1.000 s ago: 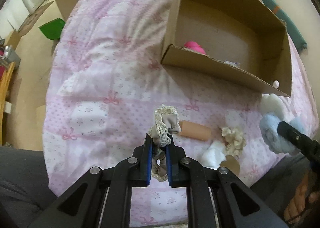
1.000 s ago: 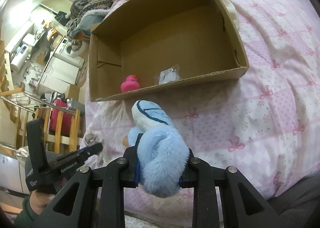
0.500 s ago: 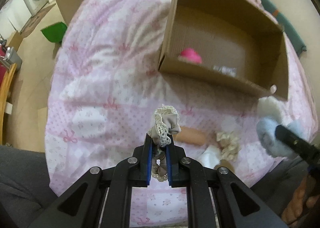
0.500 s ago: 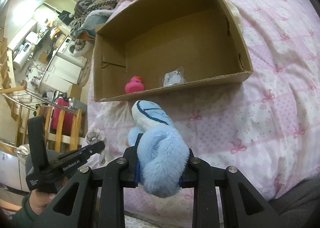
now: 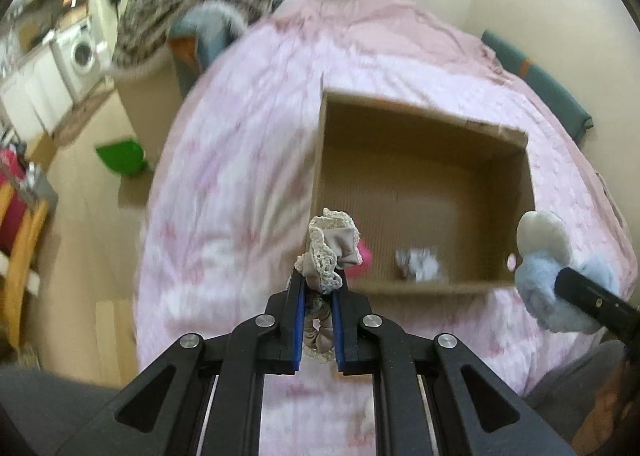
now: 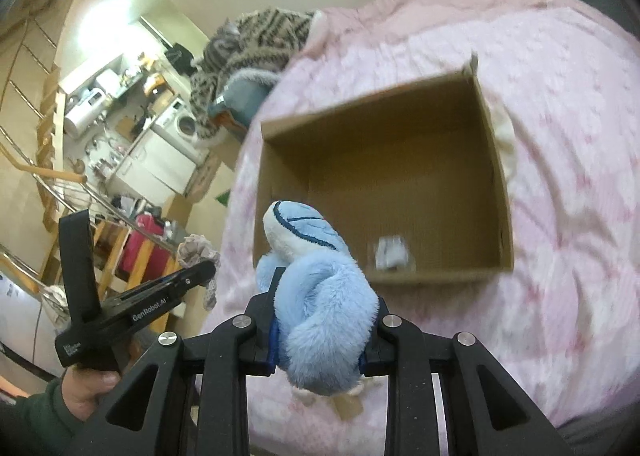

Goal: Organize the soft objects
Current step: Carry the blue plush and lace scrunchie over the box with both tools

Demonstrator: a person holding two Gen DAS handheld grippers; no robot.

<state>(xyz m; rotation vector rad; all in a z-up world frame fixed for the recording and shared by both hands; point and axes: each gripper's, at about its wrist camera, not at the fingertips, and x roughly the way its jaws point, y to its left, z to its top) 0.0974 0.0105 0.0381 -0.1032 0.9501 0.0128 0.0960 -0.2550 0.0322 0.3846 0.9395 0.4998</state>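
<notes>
I am pinching a lace scrunchie (image 5: 332, 252) in my left gripper (image 5: 318, 316) and squeezing a blue plush toy (image 6: 320, 296) in my right gripper (image 6: 320, 330), both hovering before the cardboard box (image 6: 505, 184) on the bed (image 6: 568, 160). A pink toy (image 5: 364, 256) and a small packet (image 6: 392, 252) are already lying inside; nothing is blocking the opening.

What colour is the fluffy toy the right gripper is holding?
Light blue with a white face and dark blue stitched lines, on the plush toy in the right gripper; right wrist view shows it best.
</notes>
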